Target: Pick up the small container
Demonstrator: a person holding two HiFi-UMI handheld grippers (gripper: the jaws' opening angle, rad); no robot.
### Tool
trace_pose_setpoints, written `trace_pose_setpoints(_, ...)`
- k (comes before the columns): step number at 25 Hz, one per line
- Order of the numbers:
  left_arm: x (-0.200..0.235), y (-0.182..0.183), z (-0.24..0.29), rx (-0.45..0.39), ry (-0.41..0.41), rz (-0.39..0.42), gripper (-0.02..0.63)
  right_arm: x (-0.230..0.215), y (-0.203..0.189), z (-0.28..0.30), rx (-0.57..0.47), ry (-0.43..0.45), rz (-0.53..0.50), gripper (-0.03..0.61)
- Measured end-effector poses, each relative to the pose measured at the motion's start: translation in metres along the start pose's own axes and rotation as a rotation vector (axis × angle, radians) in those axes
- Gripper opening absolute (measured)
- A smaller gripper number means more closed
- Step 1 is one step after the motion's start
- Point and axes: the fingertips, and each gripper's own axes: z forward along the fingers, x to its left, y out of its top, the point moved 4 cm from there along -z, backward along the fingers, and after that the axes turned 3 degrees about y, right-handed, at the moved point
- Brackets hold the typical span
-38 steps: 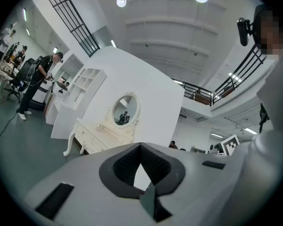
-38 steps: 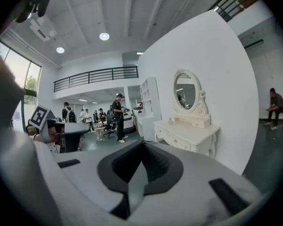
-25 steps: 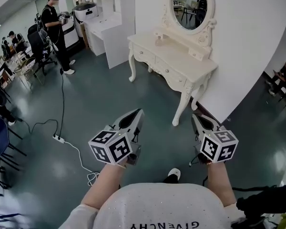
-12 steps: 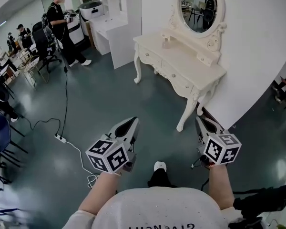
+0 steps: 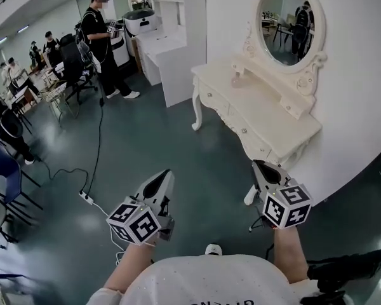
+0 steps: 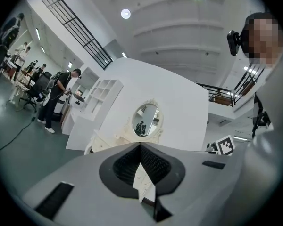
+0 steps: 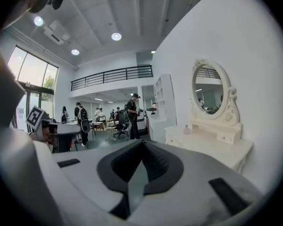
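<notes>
A small pale container (image 5: 236, 81) stands on the cream dressing table (image 5: 267, 116), near its back edge below the oval mirror (image 5: 289, 24). The right gripper view shows the container (image 7: 187, 130) as a little bottle on the tabletop (image 7: 212, 147), far ahead of the jaws. My left gripper (image 5: 165, 173) and right gripper (image 5: 257, 165) hang in front of my body over the floor, both shut and empty. Both are well short of the table. In the left gripper view the shut left gripper (image 6: 140, 146) points toward the mirror (image 6: 145, 120). The right gripper (image 7: 142, 142) points past the table's left side.
A white cabinet (image 5: 171, 56) stands left of the dressing table. A person (image 5: 103, 37) holding a device stands beyond it, with office chairs (image 5: 73, 65) and seated people further left. A cable and power strip (image 5: 86, 197) lie on the grey-green floor to my left.
The dressing table has slid right and grown larger in the head view as I move closer. Both grippers stay shut and sit slightly lower in the picture.
</notes>
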Motion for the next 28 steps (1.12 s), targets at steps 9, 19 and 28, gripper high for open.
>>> trace_pose_setpoints(9, 0.003, 0.010, 0.069, -0.024, 0.010, -0.032, 0.000, -0.076, 0.018, 0.055, 0.009, 0.064, -0.011, 0.005)
trace_pose_setpoints(19, 0.007, -0.021, 0.119, 0.045, 0.053, -0.081, 0.001, -0.122, -0.013, 0.074, 0.097, 0.066, 0.008, 0.005)
trace_pose_setpoints(28, 0.011, -0.022, 0.179, 0.093, 0.033, -0.066, 0.000, -0.158, -0.025, 0.089, 0.122, 0.044, 0.087, 0.005)
